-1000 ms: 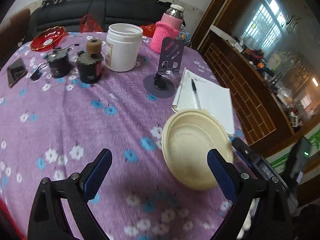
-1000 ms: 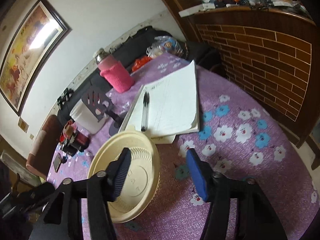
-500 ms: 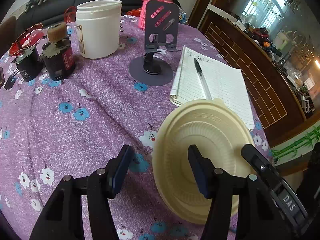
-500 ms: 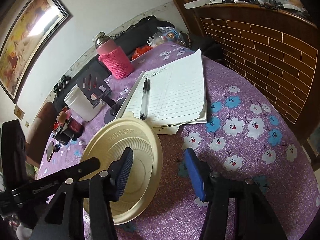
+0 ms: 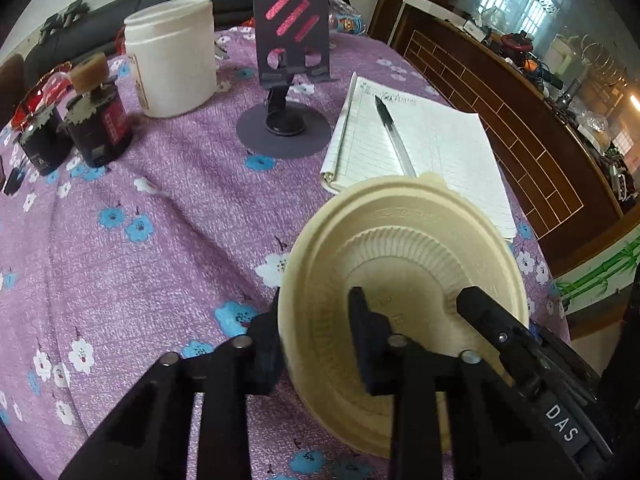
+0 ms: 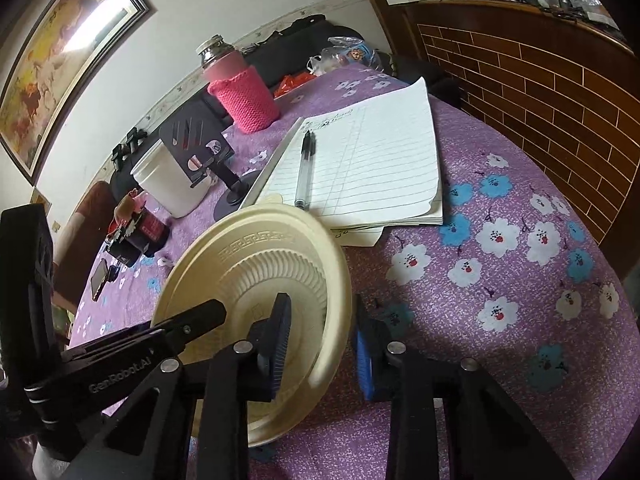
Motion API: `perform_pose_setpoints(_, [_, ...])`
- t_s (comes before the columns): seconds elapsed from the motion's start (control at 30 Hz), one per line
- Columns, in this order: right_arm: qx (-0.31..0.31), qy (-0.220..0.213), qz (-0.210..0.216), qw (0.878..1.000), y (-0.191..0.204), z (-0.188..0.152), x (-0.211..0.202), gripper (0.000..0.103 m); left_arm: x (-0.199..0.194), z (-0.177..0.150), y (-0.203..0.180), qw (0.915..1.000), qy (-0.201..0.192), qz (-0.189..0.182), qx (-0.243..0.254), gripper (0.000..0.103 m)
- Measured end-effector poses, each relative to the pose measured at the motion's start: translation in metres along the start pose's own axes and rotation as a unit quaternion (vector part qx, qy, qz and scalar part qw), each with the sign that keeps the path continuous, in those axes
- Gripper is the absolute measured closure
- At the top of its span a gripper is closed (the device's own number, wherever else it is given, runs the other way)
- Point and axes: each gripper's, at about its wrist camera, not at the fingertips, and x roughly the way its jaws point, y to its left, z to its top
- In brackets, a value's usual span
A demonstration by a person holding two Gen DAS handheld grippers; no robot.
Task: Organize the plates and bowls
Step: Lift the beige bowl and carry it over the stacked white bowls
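Note:
A cream disposable plate (image 5: 404,256) lies on the purple flowered tablecloth, its far edge by a notepad. My left gripper (image 5: 316,332) straddles the plate's left rim, one finger outside and one inside, with a narrow gap; I cannot tell if it presses the rim. In the right wrist view the plate (image 6: 256,264) sits at lower left, and my right gripper (image 6: 324,344) straddles its right rim with a gap still showing. Each gripper's body shows in the other's view.
A lined notepad (image 5: 420,148) with a pen (image 5: 394,136) lies just behind the plate. A black phone stand (image 5: 286,92), a white jar (image 5: 172,72), two dark jars (image 5: 100,128) and a pink-sleeved bottle (image 6: 240,88) stand further back. The table edge (image 6: 592,240) runs at right.
Both grippers have moved forward onto the plate and narrowed: the left now straddles the left rim, the right the right rim. The plate looks larger and closer.

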Motion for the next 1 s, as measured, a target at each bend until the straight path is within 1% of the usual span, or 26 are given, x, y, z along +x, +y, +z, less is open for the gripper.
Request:
perform_pose_setpoints(0.17, [0.0,0.001,0.0,1.0,0.001,-0.001,0.001,0.074,0.004,-0.001,0.005,0.9996,0.007,-0.018,-0.019,0.079])
perform_pose_setpoints(0.27, [0.004,0.004,0.003,1.0,-0.002,-0.001,0.002,0.084,0.001,-0.002,0.005,0.9996,0.009,-0.014,-0.025,0.079])
perform_pose_setpoints(0.33, [0.01,0.004,0.008,1.0,-0.003,-0.001,0.002,0.085,-0.005,-0.005,0.004,0.9997,0.005,-0.012,-0.019,0.079])
perform_pose_setpoints(0.37, [0.012,0.005,0.012,1.0,-0.004,-0.002,0.002,0.086,-0.009,-0.006,0.003,0.9999,0.0,-0.005,-0.014,0.079])
perform_pose_setpoints(0.53, [0.008,0.0,0.023,1.0,0.0,-0.005,-0.001,0.086,-0.025,-0.013,0.006,0.9997,-0.022,0.013,-0.003,0.088])
perform_pose_setpoints(0.7, [0.005,0.013,0.065,0.998,0.01,-0.01,0.002,0.086,-0.039,-0.024,0.025,0.9994,-0.026,0.011,-0.021,0.088])
perform_pose_setpoints(0.9, [-0.023,0.022,0.095,0.995,0.036,-0.024,0.002,0.086,-0.067,-0.046,0.046,0.9981,-0.044,0.028,-0.032,0.088])
perform_pose_setpoints(1.0, [-0.049,0.019,0.098,0.994,0.052,-0.03,-0.002,0.086,-0.081,-0.055,0.053,0.9971,-0.056,0.036,-0.035,0.088])
